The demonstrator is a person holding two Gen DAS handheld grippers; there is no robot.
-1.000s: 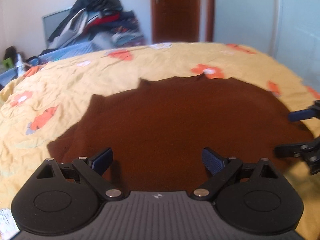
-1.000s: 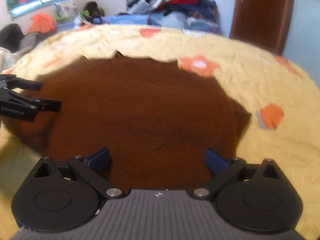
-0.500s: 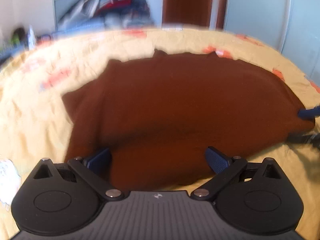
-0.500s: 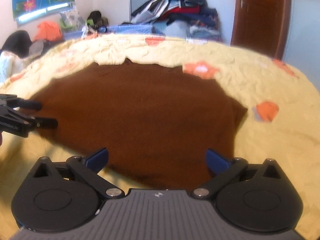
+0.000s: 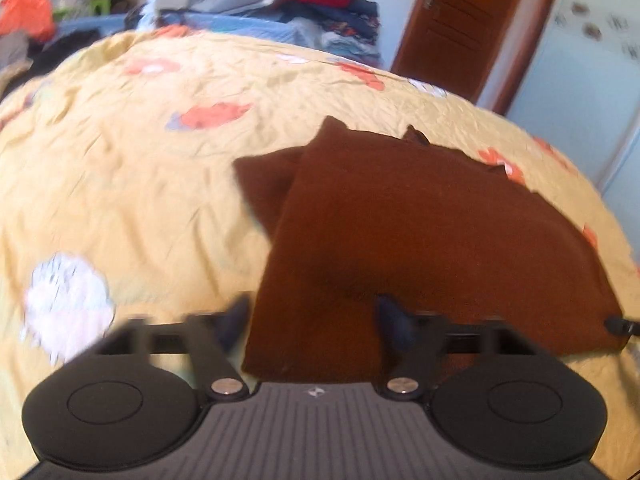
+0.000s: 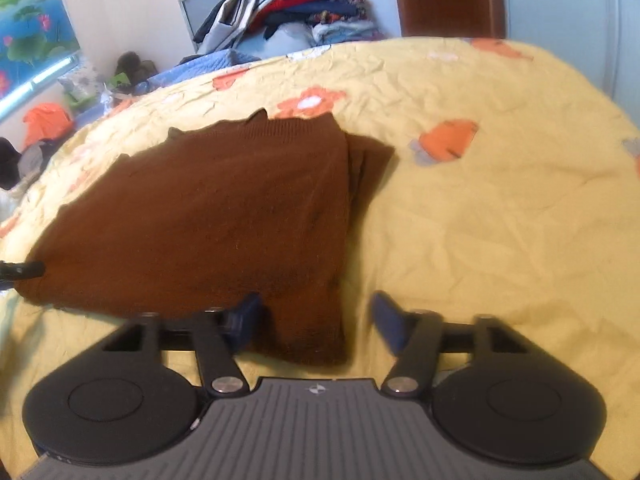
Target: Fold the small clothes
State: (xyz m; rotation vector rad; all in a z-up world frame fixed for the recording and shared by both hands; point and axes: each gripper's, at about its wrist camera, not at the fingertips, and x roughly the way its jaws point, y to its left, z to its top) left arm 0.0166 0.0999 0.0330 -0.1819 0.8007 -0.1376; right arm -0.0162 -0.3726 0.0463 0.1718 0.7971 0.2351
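A brown knitted sweater (image 5: 420, 232) lies flat on the yellow bedcover, with a tucked sleeve (image 5: 264, 184) showing at its left side. My left gripper (image 5: 314, 316) sits low over the near left corner. Its jaws are closing, with the cloth between the pads and no firm pinch visible. In the right wrist view the sweater (image 6: 220, 208) fills the left half. My right gripper (image 6: 316, 318) straddles the near right corner. Its jaws are closing too, and the right pad is still clear of the cloth. Each view shows the other gripper's tip at the hem (image 5: 624, 325) (image 6: 20, 270).
The yellow flowered bedcover (image 6: 500, 220) spreads wide on both sides of the sweater. A pile of clothes (image 6: 280, 4) is heaped behind the bed. A wooden door (image 5: 452, 28) and pale wardrobe (image 5: 580, 80) stand at the back right.
Both grippers have slid apart to the sweater's near corners and rolled slightly. Their jaws, wide open before, have narrowed around the hem corners.
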